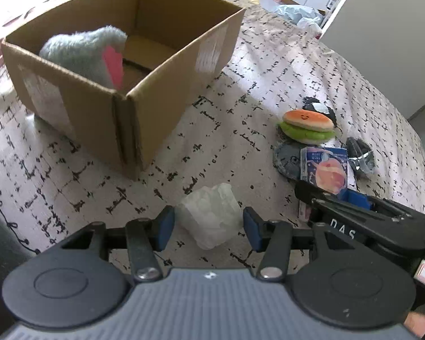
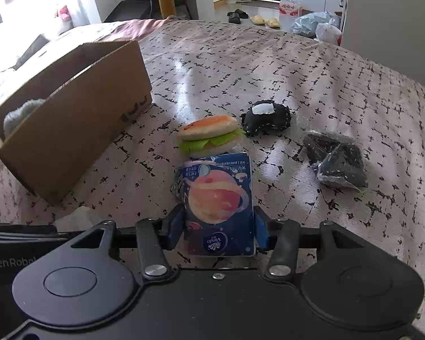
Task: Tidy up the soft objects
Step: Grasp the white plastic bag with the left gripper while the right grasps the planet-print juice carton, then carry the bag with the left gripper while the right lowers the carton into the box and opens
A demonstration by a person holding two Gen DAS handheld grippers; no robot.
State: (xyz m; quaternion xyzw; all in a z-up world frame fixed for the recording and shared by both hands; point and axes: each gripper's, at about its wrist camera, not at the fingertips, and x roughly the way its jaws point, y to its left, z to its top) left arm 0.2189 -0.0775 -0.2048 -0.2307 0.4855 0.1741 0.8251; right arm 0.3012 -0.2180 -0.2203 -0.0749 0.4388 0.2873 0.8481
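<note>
I am clamping my right gripper point(image 2: 218, 226) on the blue planet-printed tissue pack point(image 2: 219, 201) and my left gripper point(image 1: 208, 226) on the translucent white plastic packet point(image 1: 209, 215), both lying on the bedspread point(image 2: 297, 65), bound for the open cardboard box point(image 1: 167, 85).

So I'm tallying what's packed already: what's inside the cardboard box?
One pale grey plush toy with a pink patch leans in a corner of the cardboard box. Bare cardboard floor shows beside it. The near walls hide the bottom along them, so anything small there can't be seen.
</note>
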